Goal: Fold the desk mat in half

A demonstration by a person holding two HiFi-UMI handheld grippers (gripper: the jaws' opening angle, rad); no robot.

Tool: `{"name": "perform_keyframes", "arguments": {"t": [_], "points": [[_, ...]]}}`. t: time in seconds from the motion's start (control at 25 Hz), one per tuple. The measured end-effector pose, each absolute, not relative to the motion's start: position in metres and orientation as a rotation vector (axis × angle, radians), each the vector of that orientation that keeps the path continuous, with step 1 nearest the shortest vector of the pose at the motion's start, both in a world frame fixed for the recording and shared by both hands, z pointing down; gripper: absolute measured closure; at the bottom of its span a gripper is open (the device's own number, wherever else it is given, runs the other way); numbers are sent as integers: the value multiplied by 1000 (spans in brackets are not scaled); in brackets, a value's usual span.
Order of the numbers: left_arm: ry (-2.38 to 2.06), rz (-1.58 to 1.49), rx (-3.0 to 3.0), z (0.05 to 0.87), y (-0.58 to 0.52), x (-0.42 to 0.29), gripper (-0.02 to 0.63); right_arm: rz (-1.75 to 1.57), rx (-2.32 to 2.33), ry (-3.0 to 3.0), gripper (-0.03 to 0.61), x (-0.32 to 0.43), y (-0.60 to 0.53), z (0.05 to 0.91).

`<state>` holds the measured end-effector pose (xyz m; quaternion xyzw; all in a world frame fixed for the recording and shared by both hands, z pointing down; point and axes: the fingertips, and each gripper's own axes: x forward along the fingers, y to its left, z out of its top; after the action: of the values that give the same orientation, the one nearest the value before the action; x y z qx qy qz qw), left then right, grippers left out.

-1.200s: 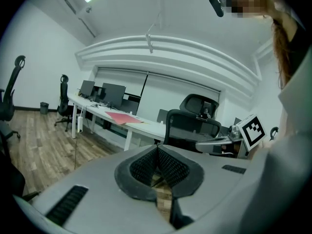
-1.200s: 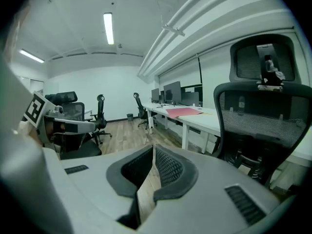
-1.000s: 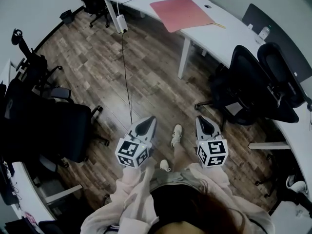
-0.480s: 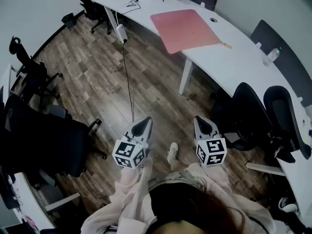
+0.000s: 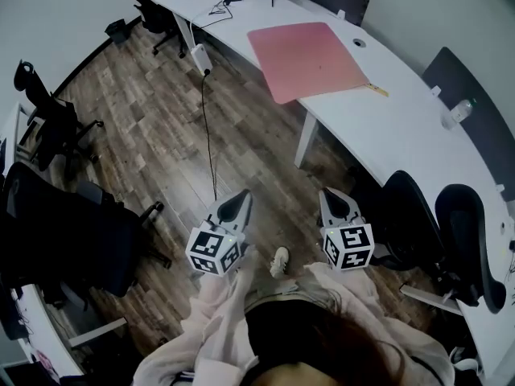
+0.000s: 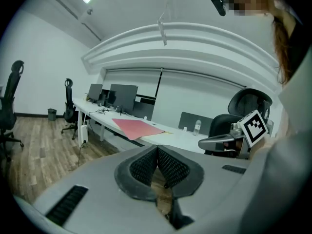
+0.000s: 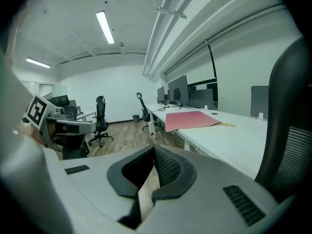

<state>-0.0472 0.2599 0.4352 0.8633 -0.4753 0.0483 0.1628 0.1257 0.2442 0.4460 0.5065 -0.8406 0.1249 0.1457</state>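
Currently both grippers are held low in front of the person, over the wood floor [image 5: 161, 119] and well apart from the white desk [image 5: 402, 127]. Left gripper [image 5: 241, 198]: jaws closed tip to tip, nothing between them. Right gripper [image 5: 329, 194]: same, jaws pressed together, empty. Pink mat [image 5: 310, 59] lies flat and unfolded on the far part of the desk, its near corner at the desk edge, with a thin yellow item [image 5: 376, 89] at its right corner. Black chairs [image 5: 451, 240] stand at right by the desk, more at left. A cable [image 5: 208, 135] runs from the desk across the floor.
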Motion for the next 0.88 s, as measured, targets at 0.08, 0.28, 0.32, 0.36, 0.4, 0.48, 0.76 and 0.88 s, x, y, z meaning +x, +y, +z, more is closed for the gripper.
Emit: {"name": "perform_keyframes", "arguments": {"t": [0.08,0.28,0.32,0.36,0.4,0.48,0.76,0.88], "points": [[-1358,142,2462,438,260,-44,588,363,1449,-2428,563,126,242,449],[-1376,157,2433,447,264,-41,588,381,1407,-2446,563,123,240,459],[-1379,160,2426,449,264,-41,588,386,1398,-2448,563,122,239,461],[-1381,164,2418,450,264,-41,588,388,1388,-2451,563,121,238,462],[-1383,168,2411,451,264,-41,588,386,1378,-2453,563,119,237,462],[-1387,172,2398,454,260,-43,588,373,1358,-2456,563,116,232,462],[-1363,175,2390,463,225,-39,588,371,1342,-2445,563,115,193,470],[-1357,177,2385,466,200,-44,588,342,1328,-2434,563,109,167,471]]}}
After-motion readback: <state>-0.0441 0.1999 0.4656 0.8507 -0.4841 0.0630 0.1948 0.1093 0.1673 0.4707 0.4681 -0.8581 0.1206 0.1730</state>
